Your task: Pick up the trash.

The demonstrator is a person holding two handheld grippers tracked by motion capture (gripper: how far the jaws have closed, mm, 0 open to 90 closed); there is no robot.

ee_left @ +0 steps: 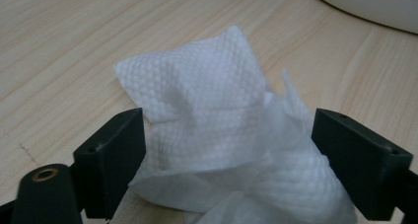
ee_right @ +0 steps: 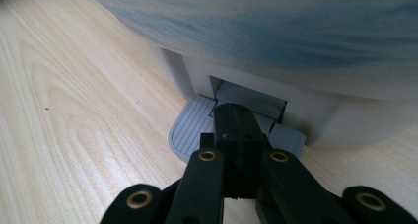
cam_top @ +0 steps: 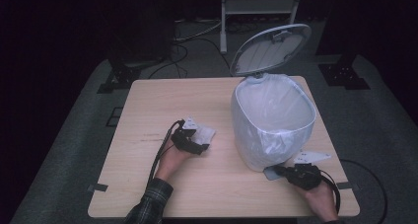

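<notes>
A crumpled white embossed paper towel (ee_left: 217, 135) is seen lying on the pale wooden counter (cam_top: 148, 110), left of a white plastic pedal bin lined with a thin white bag (cam_top: 271, 120). The left gripper (cam_top: 197, 142) is held over the towel, and in the left gripper view its two black fingers (ee_left: 116, 157) are spread to either side of the wad — the towel lies between them, with its folds reaching both pads, yet no squeeze on the paper can be made out, so the fingers are taken as released around it rather than clenched on it. The towel rests on the counter just beside the bin's side wall, near but apart from it.

The right gripper (cam_top: 278, 170) is set low at the bin's front base. In the right gripper view its fingers (ee_right: 236, 135) are pressed flat together, with nothing between them, and their tip is laid on the grey ribbed foot pedal (ee_right: 190, 130) that juts from the slot under the bin. The bin's oval white lid (cam_top: 271, 49) is stood open — tilted up behind the bin's mouth. A plaid sleeve (cam_top: 150, 204) is visible at the left wrist.
</notes>
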